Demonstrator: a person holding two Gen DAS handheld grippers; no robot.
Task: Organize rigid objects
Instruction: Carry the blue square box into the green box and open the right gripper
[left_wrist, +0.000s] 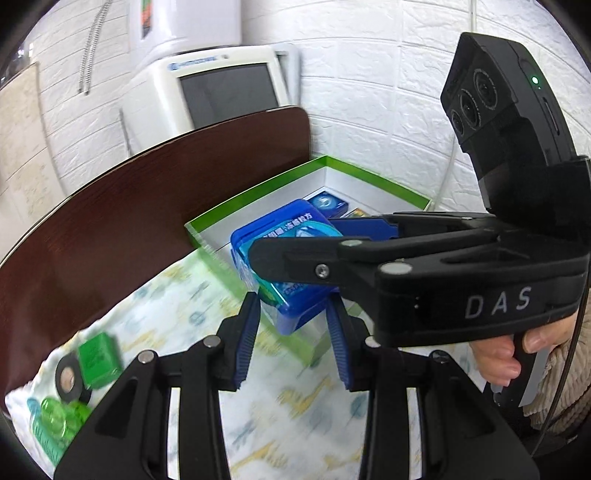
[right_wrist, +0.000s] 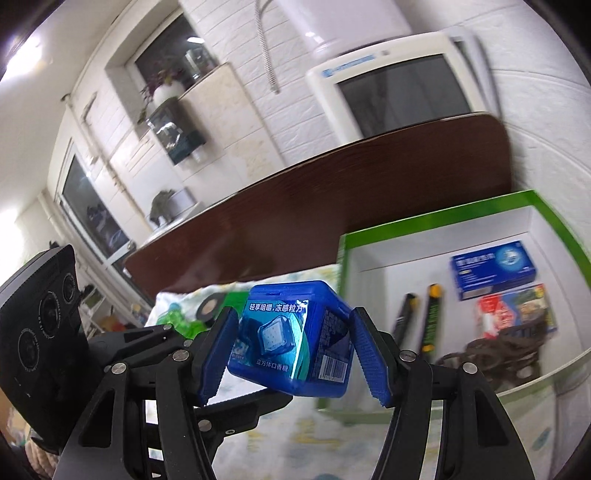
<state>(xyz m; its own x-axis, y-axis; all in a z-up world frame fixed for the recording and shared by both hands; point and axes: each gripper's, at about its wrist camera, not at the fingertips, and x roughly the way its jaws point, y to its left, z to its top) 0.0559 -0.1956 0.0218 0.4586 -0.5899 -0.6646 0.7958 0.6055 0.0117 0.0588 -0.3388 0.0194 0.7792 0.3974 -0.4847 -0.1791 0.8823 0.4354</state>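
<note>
A blue plastic gum box (right_wrist: 291, 341) is held between the blue pads of my right gripper (right_wrist: 295, 354), lifted above the cloth near the green-rimmed box (right_wrist: 436, 218). In the left wrist view the same gum box (left_wrist: 284, 266) sits in the right gripper's jaws, which cross the frame from the right. My left gripper (left_wrist: 293, 339) is open and empty just below the gum box, its blue pads (left_wrist: 245, 339) on either side without touching it. A green box (left_wrist: 99, 356), a black tape roll (left_wrist: 68, 378) and a green clear container (left_wrist: 55, 421) lie on the cloth at left.
The green-rimmed box holds a blue carton (right_wrist: 493, 269), a red and blue packet (right_wrist: 517, 310), two black markers (right_wrist: 430, 317) and a dark cord (right_wrist: 498, 350). A dark wooden table (left_wrist: 147, 206) carries the patterned cloth (left_wrist: 288, 413). A white appliance (left_wrist: 221, 88) stands behind.
</note>
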